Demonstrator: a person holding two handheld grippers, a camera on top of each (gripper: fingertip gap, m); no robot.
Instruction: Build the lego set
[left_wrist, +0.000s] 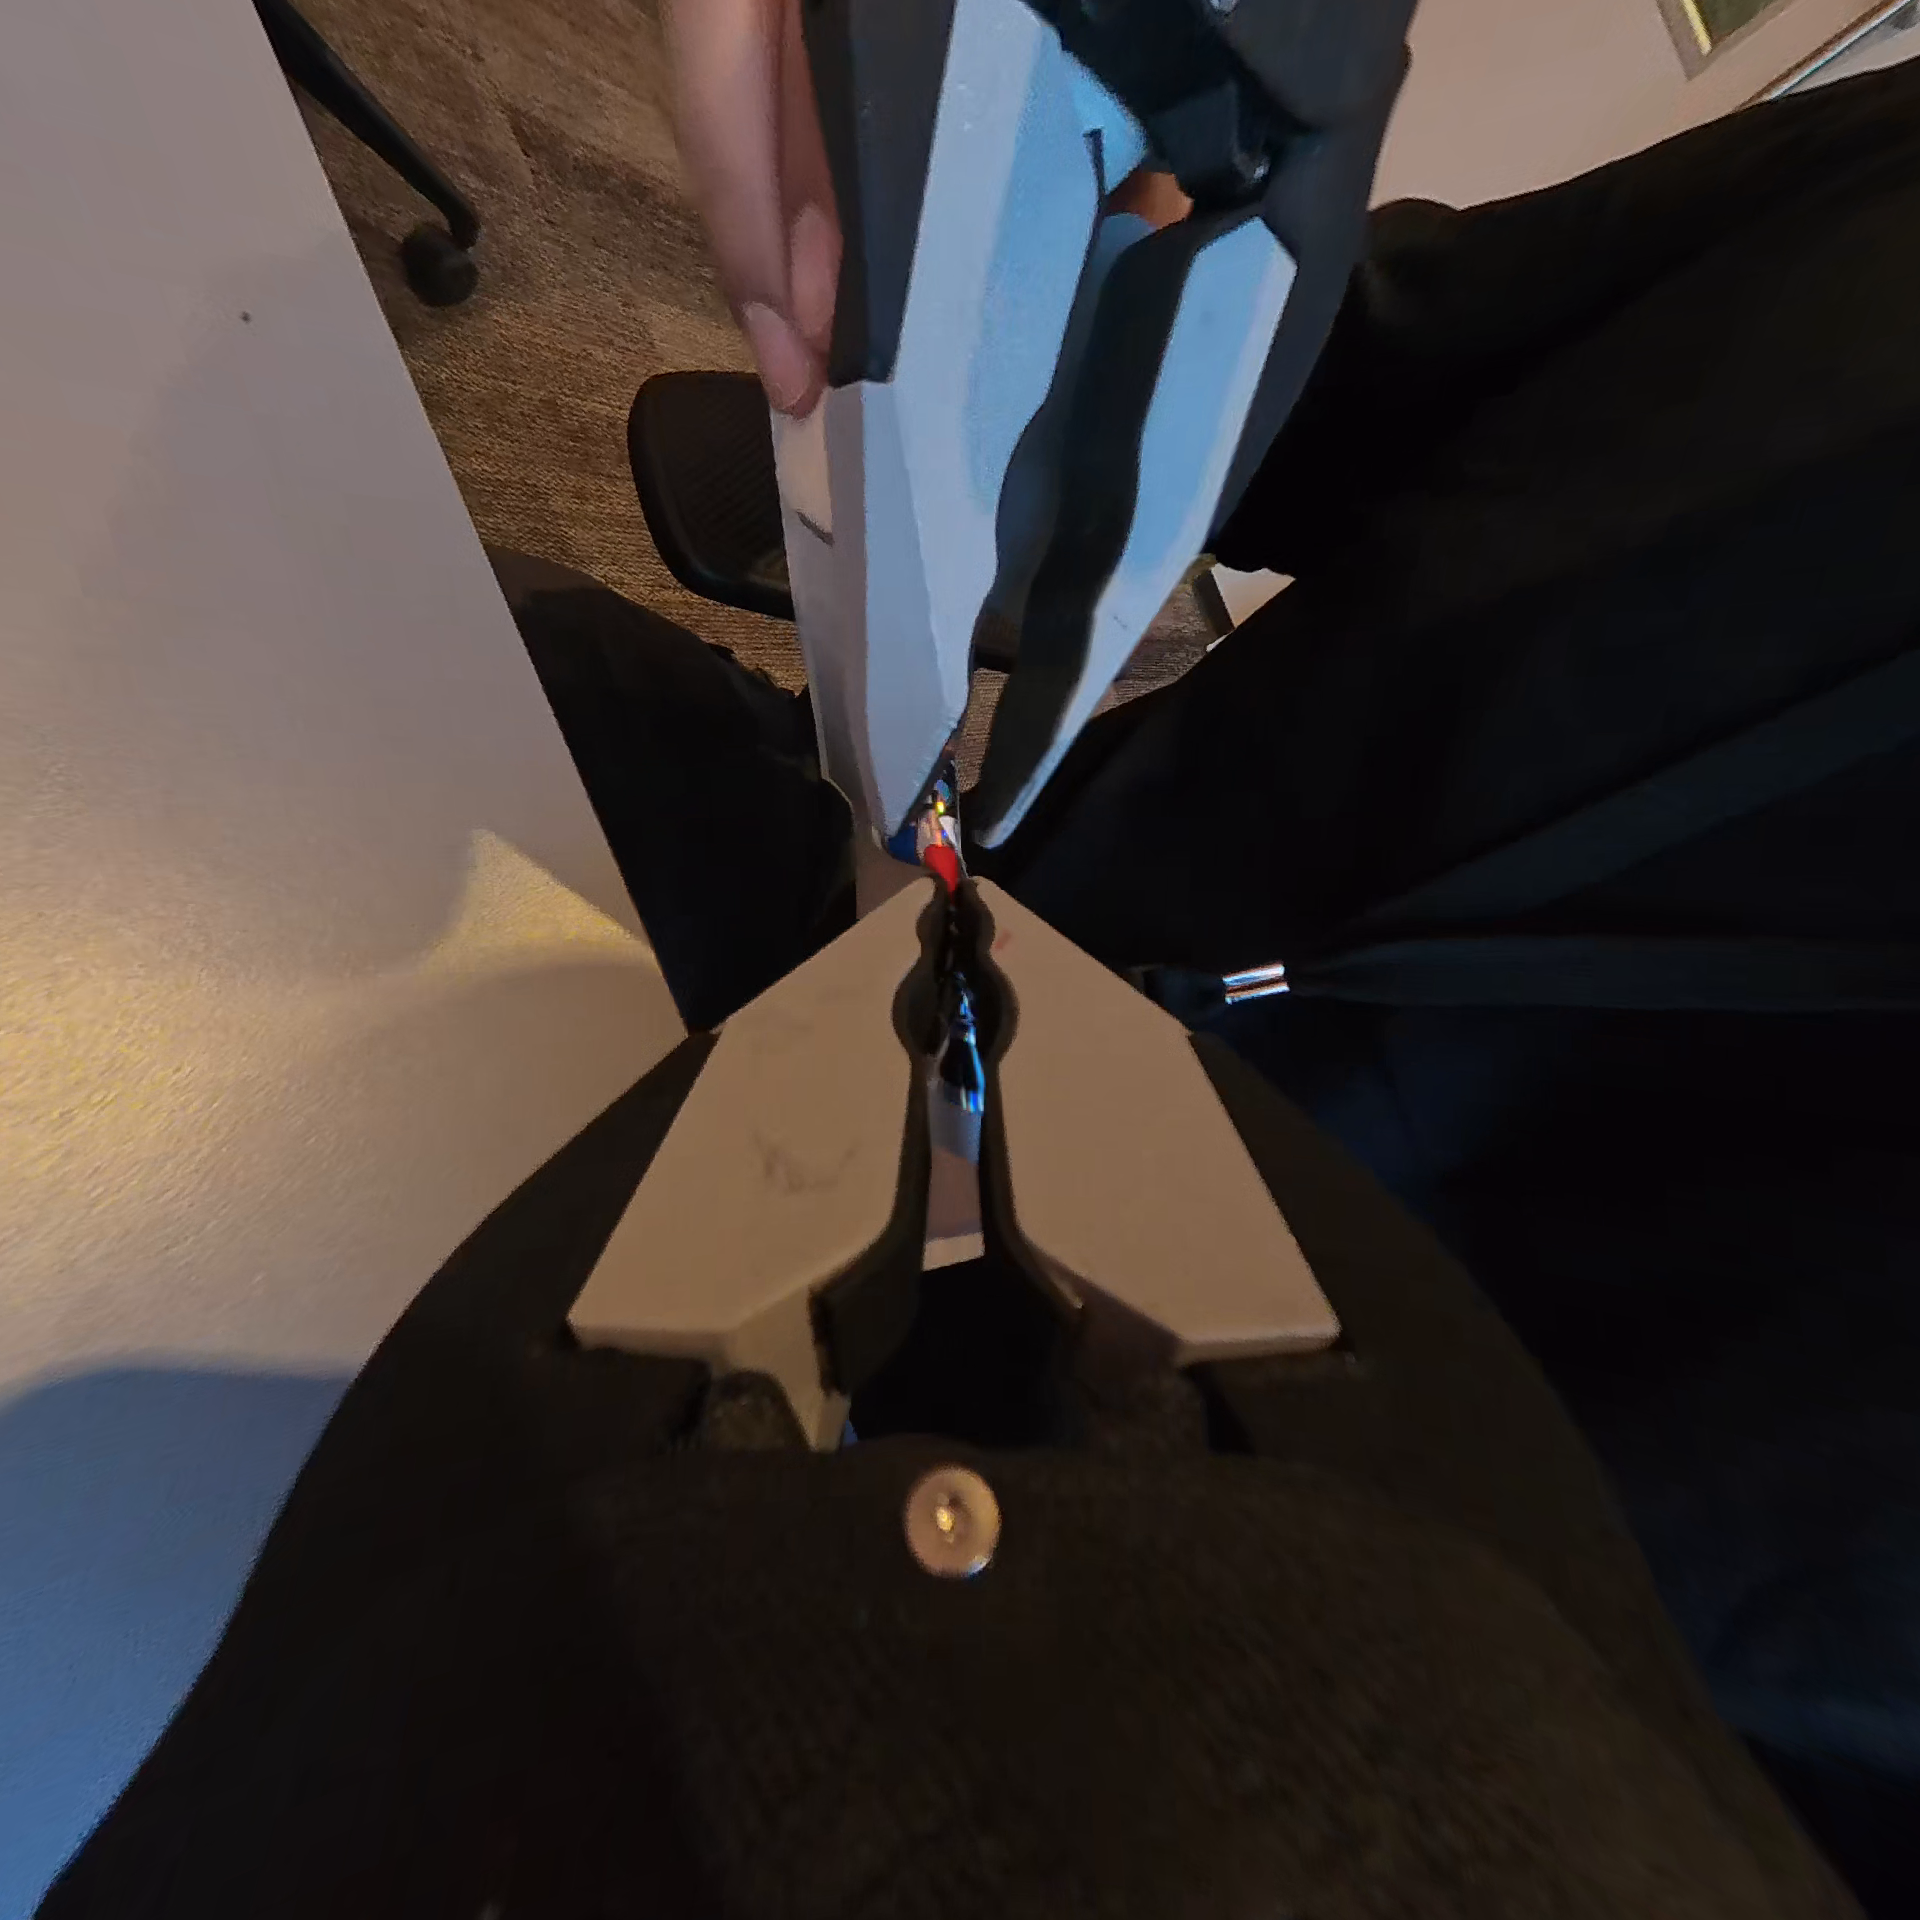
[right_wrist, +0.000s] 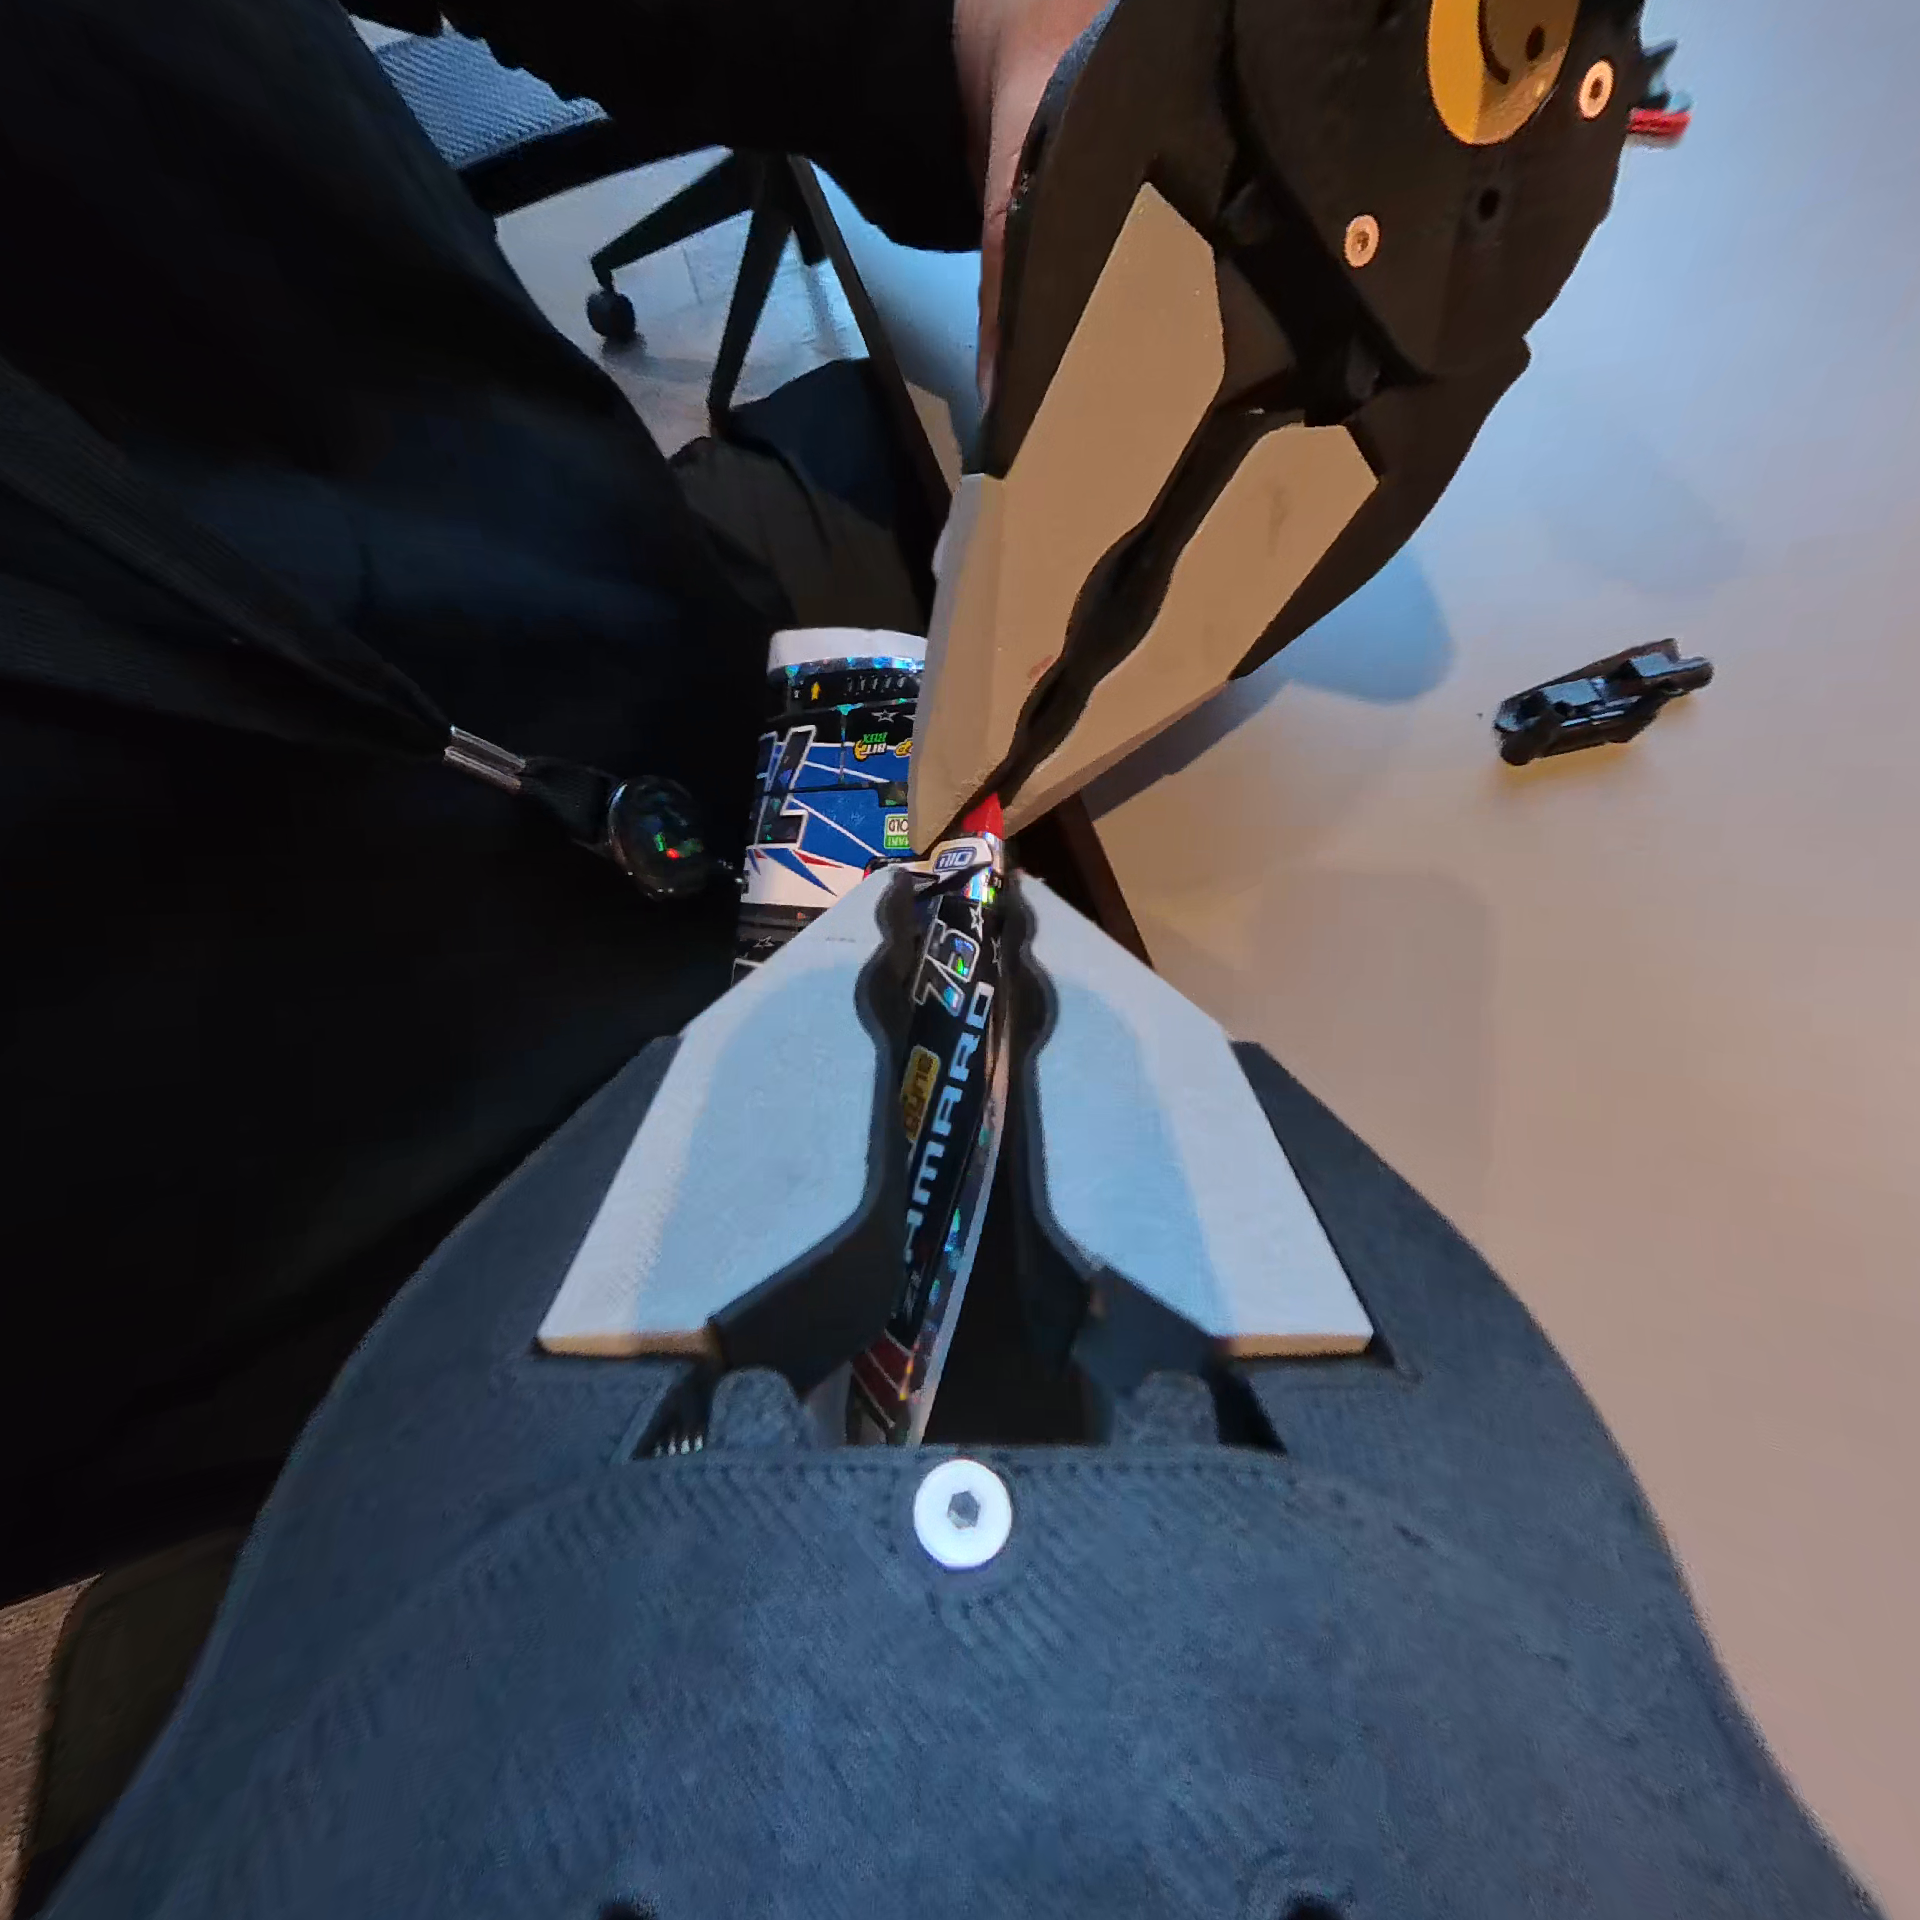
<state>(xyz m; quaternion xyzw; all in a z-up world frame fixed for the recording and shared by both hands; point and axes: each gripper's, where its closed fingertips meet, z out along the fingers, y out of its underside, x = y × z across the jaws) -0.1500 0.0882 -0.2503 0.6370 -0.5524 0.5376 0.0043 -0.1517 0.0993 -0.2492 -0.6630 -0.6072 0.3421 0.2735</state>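
Observation:
A glossy sticker sheet with black, blue and white printed decals stands edge-on between the fingers of my right gripper, which is shut on it. More of the sheet shows behind the left finger. My left gripper comes in from the upper right, tip to tip with the right one, and is shut on a small red bit at the sheet's edge. In the left wrist view my left gripper pinches the same red bit, with the right gripper opposite. Both are held off the table edge.
A black lego part lies on the white table to the right. A person's dark clothing and a lanyard with a badge reel are on the left. Office chair legs stand on the floor behind.

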